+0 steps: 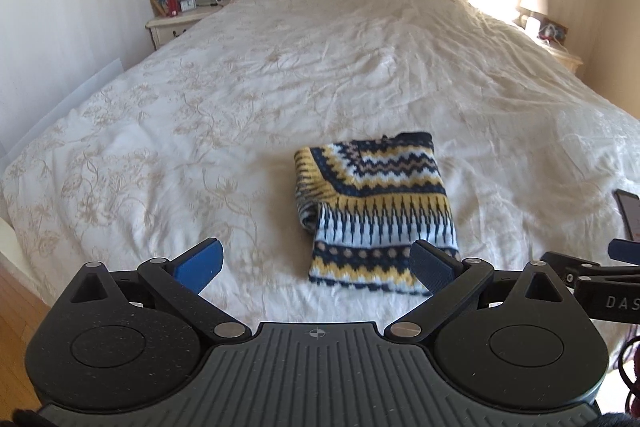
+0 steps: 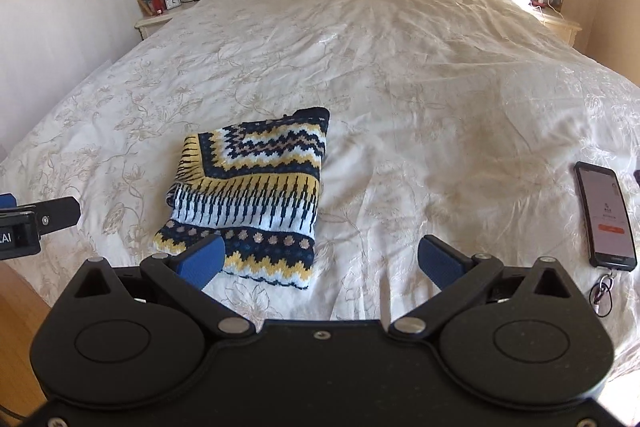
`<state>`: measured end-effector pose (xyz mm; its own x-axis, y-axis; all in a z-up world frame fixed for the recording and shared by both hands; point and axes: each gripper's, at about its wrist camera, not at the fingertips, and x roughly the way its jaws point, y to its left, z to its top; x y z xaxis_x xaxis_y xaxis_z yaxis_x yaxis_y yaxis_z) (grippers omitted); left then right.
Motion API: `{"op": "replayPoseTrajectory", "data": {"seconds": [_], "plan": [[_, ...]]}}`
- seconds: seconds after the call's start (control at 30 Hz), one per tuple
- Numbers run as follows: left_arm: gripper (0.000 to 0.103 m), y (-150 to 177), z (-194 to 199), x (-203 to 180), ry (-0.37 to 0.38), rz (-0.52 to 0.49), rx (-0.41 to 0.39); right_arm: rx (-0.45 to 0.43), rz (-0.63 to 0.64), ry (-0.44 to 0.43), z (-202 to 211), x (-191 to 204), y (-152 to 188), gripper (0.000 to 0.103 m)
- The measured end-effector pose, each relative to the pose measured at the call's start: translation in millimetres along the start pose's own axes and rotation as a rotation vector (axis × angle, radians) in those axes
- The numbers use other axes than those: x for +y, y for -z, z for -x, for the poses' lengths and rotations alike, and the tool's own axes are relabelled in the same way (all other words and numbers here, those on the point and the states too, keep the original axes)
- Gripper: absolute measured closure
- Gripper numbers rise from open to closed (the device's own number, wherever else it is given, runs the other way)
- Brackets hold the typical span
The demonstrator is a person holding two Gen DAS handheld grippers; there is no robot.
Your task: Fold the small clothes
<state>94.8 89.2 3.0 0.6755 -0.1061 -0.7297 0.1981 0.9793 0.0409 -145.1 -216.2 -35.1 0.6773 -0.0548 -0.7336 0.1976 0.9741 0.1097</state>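
Patterned sweater (image 1: pixel 372 211) lies folded on the bedspread (image 1: pixel 240 87), near the foot of the bed. Left gripper (image 1: pixel 318 263) and right gripper (image 2: pixel 320 259): both spread wide, empty, above the cover. Phone (image 2: pixel 606 215) lies to the right.

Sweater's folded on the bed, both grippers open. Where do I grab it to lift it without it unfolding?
Probably the patterned sweater at its near hem corners, coming in low from the foot of the bed. That edge lies flat and stacked, facing both grippers; left gripper and right gripper are open. The rolled left side looks looser.
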Motion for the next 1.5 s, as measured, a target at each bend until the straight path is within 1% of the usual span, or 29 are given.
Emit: {"op": "replayPoseTrajectory", "data": {"seconds": [0.2,0.53,0.87,1.07,1.5], "plan": [[0.002,10,-2,0,-0.023,0.004,0.081,0.035,-0.028,0.006,7,-1,12,0.001],[0.002,24,-11,9,-0.022,0.046,0.206,0.070,-0.031,0.035,11,0,22,0.001],[0.002,30,-12,10,-0.013,0.037,0.245,0.097,-0.047,0.053,12,-1,28,0.001],[0.002,32,-15,10,-0.021,0.021,0.271,0.106,-0.044,0.056,12,1,28,0.001],[0.002,33,-18,14,-0.012,0.025,0.289,0.111,-0.038,0.060,11,8,25,0.001]]}}
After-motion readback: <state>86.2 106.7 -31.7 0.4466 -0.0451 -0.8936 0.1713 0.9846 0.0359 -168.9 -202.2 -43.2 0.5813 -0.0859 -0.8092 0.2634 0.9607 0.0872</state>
